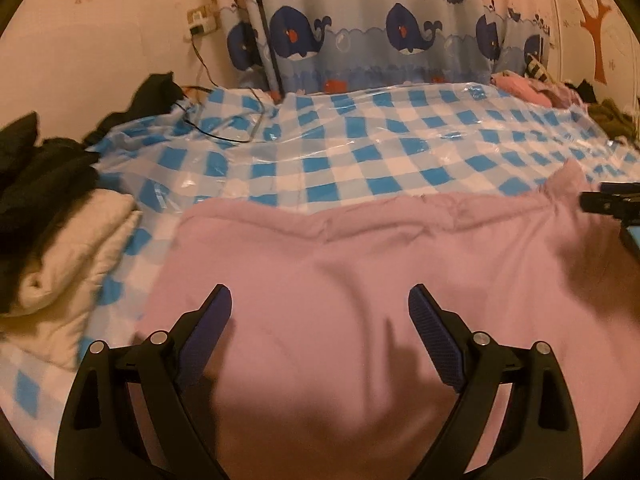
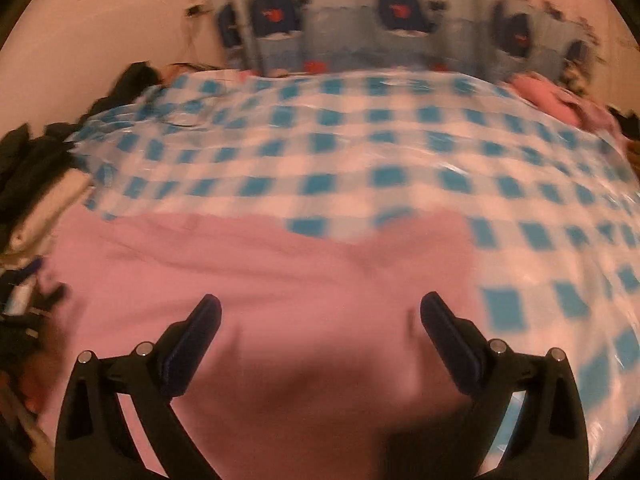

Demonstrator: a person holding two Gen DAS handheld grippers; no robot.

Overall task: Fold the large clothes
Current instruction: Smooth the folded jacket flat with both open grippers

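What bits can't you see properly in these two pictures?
- Pink garment: its near edge is cut off by the bottom of the left wrist view, behind the left claw, so its kind is unclear.
- Whale curtain: smeared by motion blur in the right wrist view.
- Dark clothes pile: cut off by the left edge, too dark to count.
- Right claw: open, but whether it touches the cloth is unclear.

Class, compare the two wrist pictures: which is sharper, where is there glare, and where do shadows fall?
Left wrist view: fairly sharp, warm light, glare on the plastic checked sheet, a dark shadow on the pink garment between the open left tongs. Right wrist view: blurred throughout, the whale curtain smeared, shadow under the open right tongs. Both bend at the edges.
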